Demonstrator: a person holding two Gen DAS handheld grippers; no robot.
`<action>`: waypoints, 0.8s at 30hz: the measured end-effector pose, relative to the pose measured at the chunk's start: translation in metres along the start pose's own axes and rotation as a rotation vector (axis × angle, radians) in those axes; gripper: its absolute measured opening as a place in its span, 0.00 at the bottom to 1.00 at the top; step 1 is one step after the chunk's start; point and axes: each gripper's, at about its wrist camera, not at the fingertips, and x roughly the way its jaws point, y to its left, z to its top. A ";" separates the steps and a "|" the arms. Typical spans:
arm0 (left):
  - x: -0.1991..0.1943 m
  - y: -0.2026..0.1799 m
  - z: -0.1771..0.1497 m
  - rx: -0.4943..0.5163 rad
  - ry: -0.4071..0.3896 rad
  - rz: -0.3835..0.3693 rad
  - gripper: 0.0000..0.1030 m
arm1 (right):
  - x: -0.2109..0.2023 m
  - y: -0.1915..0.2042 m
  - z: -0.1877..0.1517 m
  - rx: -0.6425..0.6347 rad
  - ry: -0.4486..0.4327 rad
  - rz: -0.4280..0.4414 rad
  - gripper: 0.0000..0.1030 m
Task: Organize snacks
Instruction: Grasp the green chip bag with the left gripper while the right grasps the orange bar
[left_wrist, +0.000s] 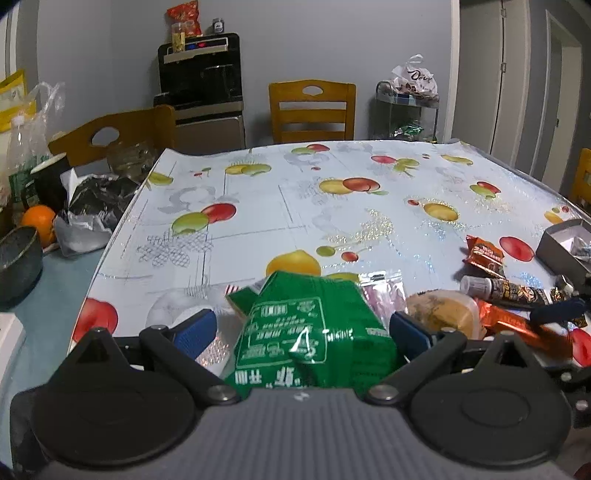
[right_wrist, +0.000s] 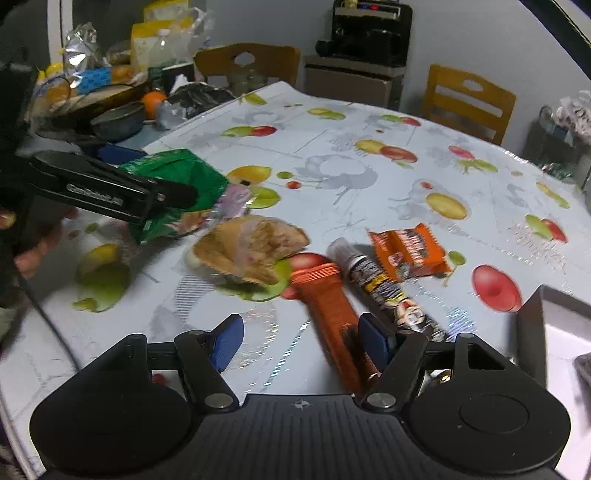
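A green snack bag (left_wrist: 310, 332) lies on the fruit-print tablecloth (left_wrist: 295, 206) between the fingers of my left gripper (left_wrist: 301, 332). Its jaws stand wide, and cloth shows between the left pad (left_wrist: 195, 332) and the bag. In the right wrist view the left gripper (right_wrist: 110, 188) straddles the green bag (right_wrist: 184, 173). My right gripper (right_wrist: 301, 341) is open over a long orange packet (right_wrist: 328, 306), which lies by its right pad (right_wrist: 373, 339). Beside it are a wrapped pastry (right_wrist: 251, 247), a dark stick snack (right_wrist: 384, 288) and a small orange packet (right_wrist: 410, 251).
A grey box (right_wrist: 546, 321) stands at the right, near the snacks. A small pink packet (left_wrist: 382, 291) lies behind the green bag. A dark bowl (left_wrist: 18, 262), an orange (left_wrist: 38, 221) and bags crowd the left end. Wooden chairs (left_wrist: 312, 110) stand behind the table.
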 end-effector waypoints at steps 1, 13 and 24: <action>0.000 0.002 -0.001 -0.009 0.002 -0.002 0.98 | -0.001 0.001 0.000 0.003 0.003 0.017 0.67; 0.020 0.015 -0.005 -0.089 0.044 -0.049 0.91 | 0.013 -0.007 -0.003 0.067 -0.007 -0.072 0.56; 0.015 0.017 -0.020 -0.085 0.021 -0.045 0.72 | 0.013 -0.003 -0.006 0.070 -0.031 -0.103 0.47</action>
